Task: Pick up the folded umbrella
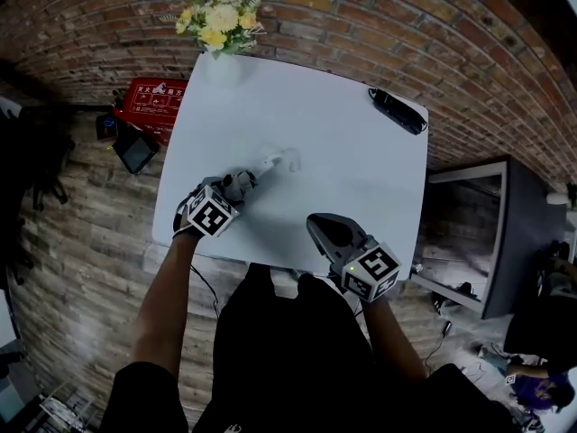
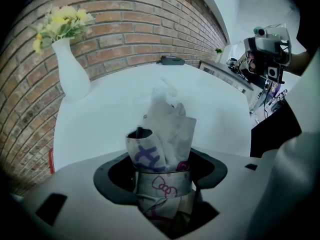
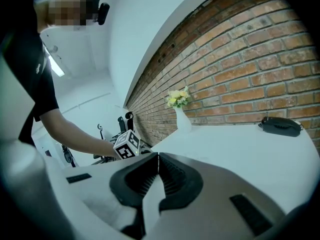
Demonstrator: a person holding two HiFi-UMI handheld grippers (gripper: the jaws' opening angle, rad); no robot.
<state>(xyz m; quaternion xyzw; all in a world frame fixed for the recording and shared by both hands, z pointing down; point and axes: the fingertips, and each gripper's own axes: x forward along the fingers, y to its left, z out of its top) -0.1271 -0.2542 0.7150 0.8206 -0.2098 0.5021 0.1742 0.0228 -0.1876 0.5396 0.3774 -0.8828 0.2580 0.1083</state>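
The umbrella (image 2: 162, 149), white with purple and red doodles and wrapped by a band, is lying on the white surface (image 1: 352, 179), toward its left front part. Its far end is pointing out toward the middle of the surface. The left claw (image 2: 162, 186) is pinching the umbrella near its close end, a dark pad pressing on either side of it, while tilting steeply down onto the surface. In the head view the umbrella (image 1: 268, 162) is sticking out beyond this claw (image 1: 245, 180).

The right claw (image 3: 157, 164) is hovering at the surface's front edge, well apart from the umbrella, its jaws pressed together with nothing between them.

At the far left corner a white vase (image 2: 70, 69) is holding yellow flowers (image 1: 221, 21). A black item (image 1: 397, 111) is lying at the far right corner. A brick wall (image 1: 379, 25) is standing behind the surface, and a red box (image 1: 153, 102) is sitting on the floor to its left.
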